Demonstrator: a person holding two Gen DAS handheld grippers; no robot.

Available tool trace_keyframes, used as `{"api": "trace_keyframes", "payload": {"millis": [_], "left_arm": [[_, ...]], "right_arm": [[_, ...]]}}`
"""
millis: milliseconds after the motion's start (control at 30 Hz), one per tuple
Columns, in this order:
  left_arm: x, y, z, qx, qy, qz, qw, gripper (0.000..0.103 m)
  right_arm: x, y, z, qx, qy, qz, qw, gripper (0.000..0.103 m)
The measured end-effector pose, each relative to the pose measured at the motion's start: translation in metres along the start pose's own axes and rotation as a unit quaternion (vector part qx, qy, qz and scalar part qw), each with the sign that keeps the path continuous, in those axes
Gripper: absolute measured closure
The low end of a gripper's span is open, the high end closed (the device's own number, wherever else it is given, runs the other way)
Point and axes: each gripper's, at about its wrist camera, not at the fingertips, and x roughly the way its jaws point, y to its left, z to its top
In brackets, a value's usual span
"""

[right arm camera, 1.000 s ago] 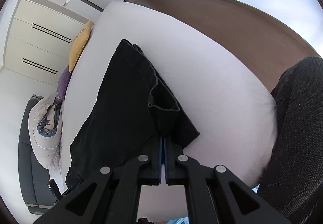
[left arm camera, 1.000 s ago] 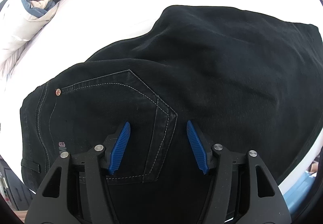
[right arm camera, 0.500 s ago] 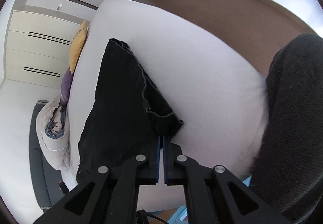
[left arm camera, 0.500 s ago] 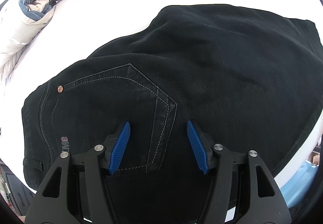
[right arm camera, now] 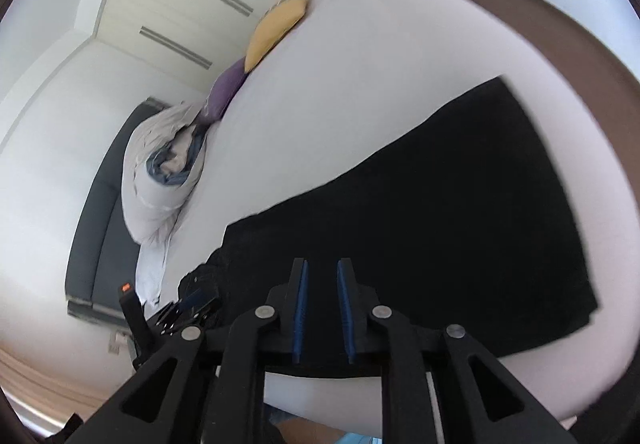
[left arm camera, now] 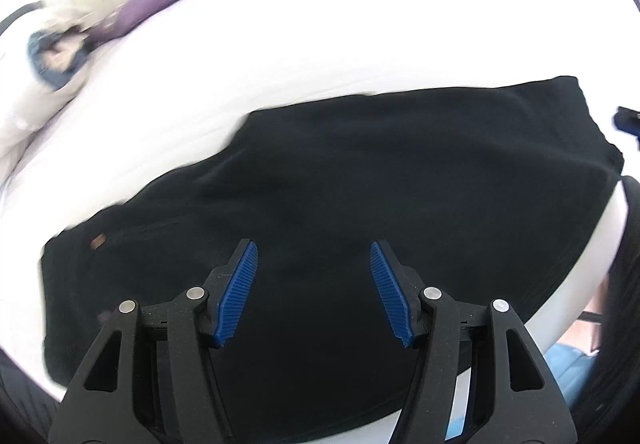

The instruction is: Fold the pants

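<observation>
Black pants (left arm camera: 360, 179) lie folded flat on the white bed (left arm camera: 280, 43), near its front edge. They also show in the right wrist view (right arm camera: 440, 203) as a dark flat slab. My left gripper (left arm camera: 314, 256) is open and empty, held above the waist end of the pants. My right gripper (right arm camera: 322, 272) is open with a narrow gap between its blue pads and holds nothing. It hovers over the near edge of the pants. Part of the other gripper (right arm camera: 192, 304) shows at the pants' left end.
A crumpled white and blue duvet (right arm camera: 164, 171) lies at the head of the bed, with a purple pillow (right arm camera: 228, 87) and a yellow pillow (right arm camera: 280, 23) beside it. A dark headboard (right arm camera: 100, 211) stands behind. Brown floor (right arm camera: 560, 31) runs past the bed's far side.
My right gripper has let go of the pants' hem and opened a little. The pants now lie flat. Both grippers have lifted and pulled back from the cloth.
</observation>
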Motion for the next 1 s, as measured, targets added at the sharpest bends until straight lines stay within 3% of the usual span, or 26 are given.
{"api": "trace_keyframes", "payload": {"millis": [33, 133, 167, 367, 467, 567, 700, 800, 867, 933, 1000], "left_arm": [[0.008, -0.011, 0.004, 0.011, 0.009, -0.003, 0.9999, 0.045], [0.040, -0.029, -0.006, 0.030, 0.063, -0.003, 0.9975, 0.045], [0.041, -0.027, -0.014, 0.020, 0.057, -0.007, 0.9981, 0.045], [0.019, -0.004, -0.039, -0.020, 0.051, -0.034, 0.9979, 0.045], [0.005, 0.017, -0.036, -0.040, 0.027, -0.015, 0.9987, 0.045], [0.003, 0.058, -0.011, -0.107, 0.001, -0.040, 0.9935, 0.045], [0.032, 0.073, 0.044, -0.096, -0.004, -0.042, 0.9945, 0.045], [0.076, 0.078, 0.069, -0.116, 0.036, -0.057, 0.9909, 0.045], [0.104, 0.065, 0.071, -0.098, 0.060, -0.031, 0.9929, 0.044], [0.105, 0.055, 0.073, -0.081, 0.038, -0.009, 0.9960, 0.042], [0.100, 0.064, 0.072, -0.110, 0.023, -0.026, 0.9934, 0.042]], "right_arm": [[0.017, -0.001, -0.001, 0.002, 0.021, 0.004, 1.000, 0.084], [0.055, -0.023, -0.015, 0.014, 0.078, -0.053, 0.995, 0.087], [0.059, -0.036, -0.024, 0.018, 0.088, -0.074, 0.993, 0.103], [0.016, -0.070, -0.043, 0.045, 0.072, -0.064, 0.994, 0.103], [0.000, -0.059, -0.044, 0.010, 0.075, -0.134, 0.988, 0.103], [-0.002, -0.033, -0.036, -0.036, 0.070, -0.174, 0.982, 0.097], [0.010, 0.018, -0.022, -0.084, 0.054, -0.094, 0.991, 0.095], [0.035, 0.050, -0.013, -0.106, 0.063, -0.056, 0.991, 0.095], [0.050, 0.064, -0.006, -0.111, 0.072, -0.045, 0.990, 0.094], [0.062, 0.082, 0.004, -0.124, 0.074, -0.031, 0.989, 0.094], [0.079, 0.101, 0.013, -0.146, 0.077, -0.023, 0.986, 0.092]]}}
